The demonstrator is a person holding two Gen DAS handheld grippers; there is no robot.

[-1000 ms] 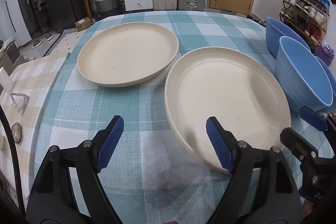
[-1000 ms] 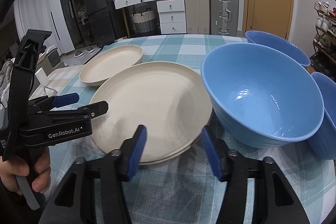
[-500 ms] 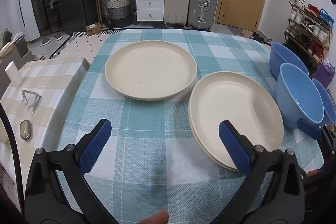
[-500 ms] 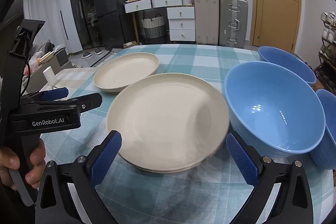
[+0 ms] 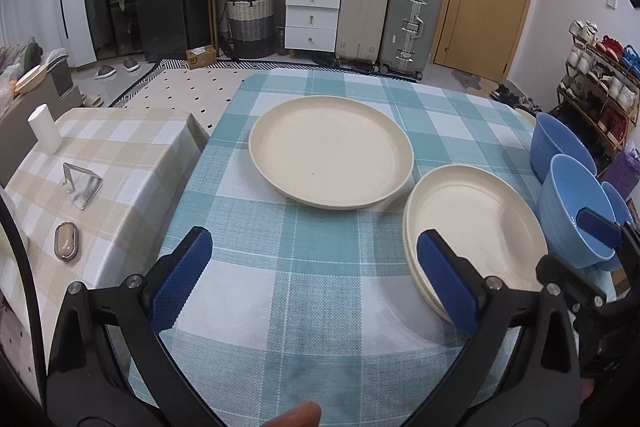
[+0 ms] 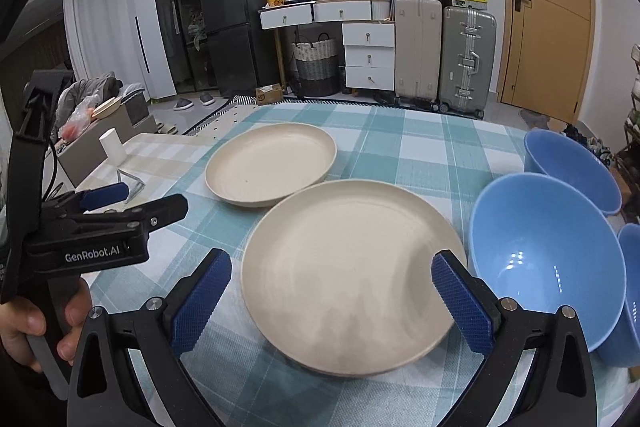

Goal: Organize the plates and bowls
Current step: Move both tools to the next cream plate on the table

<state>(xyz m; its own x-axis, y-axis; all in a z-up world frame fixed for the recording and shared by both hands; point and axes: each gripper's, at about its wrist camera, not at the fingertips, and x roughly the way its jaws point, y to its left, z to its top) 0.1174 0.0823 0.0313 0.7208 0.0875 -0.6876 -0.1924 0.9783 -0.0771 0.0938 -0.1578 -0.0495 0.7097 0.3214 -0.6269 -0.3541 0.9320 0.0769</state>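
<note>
- The left gripper (image 5: 312, 283) hung above the teal-checked worktop (image 5: 320, 267), its jaws wide apart with only cloth between them.
- The right gripper (image 6: 330, 301) also had its jaws spread wide; the near plate stack (image 6: 352, 267) lay below and between them, and the pads did not press on it.
- In the left wrist view the stack (image 5: 476, 223) showed a second rim under the top plate, so at least two cream plates sat nested there; the right wrist view showed that less clearly.
- A single cream plate (image 5: 331, 151) lay farther back on the worktop, just beside the stack; in the right wrist view its rim (image 6: 272, 163) seemed to run under the stack's far edge, though contact could not be told.
- Three blue bowls stood at the right of the plates. The right wrist view showed the nearest large bowl (image 6: 548, 263) just beside the stack, the far bowl (image 6: 572, 167) behind it, and a third bowl (image 6: 632, 287) cut off at the frame edge.
- Only the left wrist view showed the beige-checked side table (image 5: 120, 163) with a white cylinder (image 5: 44, 129), a metal stand (image 5: 82, 185) and a small oval object (image 5: 66, 241), plus a fingertip (image 5: 298, 415) at the bottom edge.
- Only the right wrist view showed a hand (image 6: 36, 323) holding the left gripper's handle, which was lettered GenRobot.AI.
</note>
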